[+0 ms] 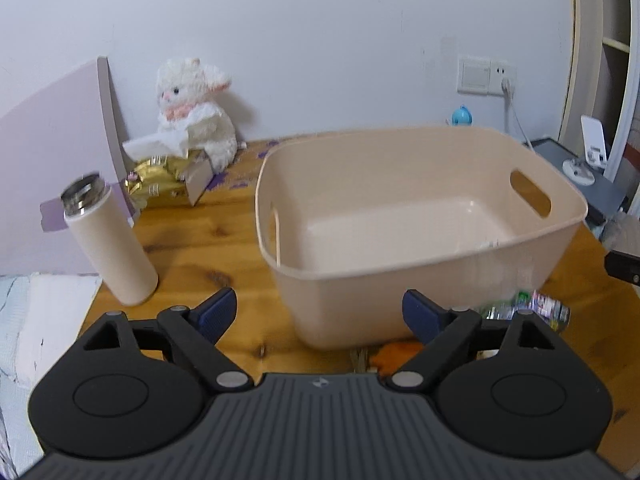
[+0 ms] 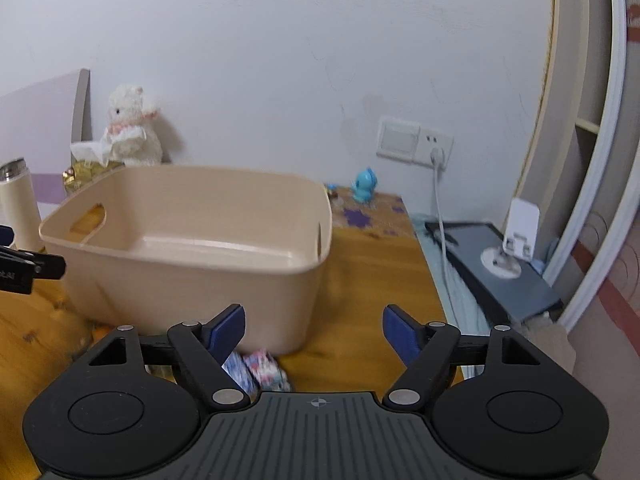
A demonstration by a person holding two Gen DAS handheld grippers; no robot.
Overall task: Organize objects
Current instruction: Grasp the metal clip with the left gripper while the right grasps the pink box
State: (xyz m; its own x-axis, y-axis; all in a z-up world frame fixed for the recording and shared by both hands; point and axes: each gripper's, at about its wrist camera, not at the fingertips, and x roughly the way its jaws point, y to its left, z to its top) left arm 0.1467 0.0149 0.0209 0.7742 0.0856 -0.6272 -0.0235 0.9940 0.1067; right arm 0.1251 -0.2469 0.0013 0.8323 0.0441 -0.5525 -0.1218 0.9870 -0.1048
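A beige plastic bin (image 1: 420, 216) with handle cut-outs stands on the wooden table (image 1: 224, 256), nothing inside it. My left gripper (image 1: 318, 314) hangs open just in front of its near wall. A cream thermos (image 1: 110, 244) with a steel top stands upright to the left. A clear plastic bottle (image 1: 524, 312) with a colourful label lies by the bin's right front corner, and something orange (image 1: 398, 356) lies under my fingers. In the right wrist view the bin (image 2: 188, 240) sits ahead left, and my right gripper (image 2: 314, 334) is open above a patterned packet (image 2: 260, 368).
A white plush lamb (image 1: 196, 112), tissues and a gold bag (image 1: 160, 180) sit at the back left. A small blue figure (image 2: 364, 186) stands by the wall. Right of the table are a dark tablet (image 2: 496, 268), a white stand (image 2: 520, 228) and a charging cable (image 2: 440, 216).
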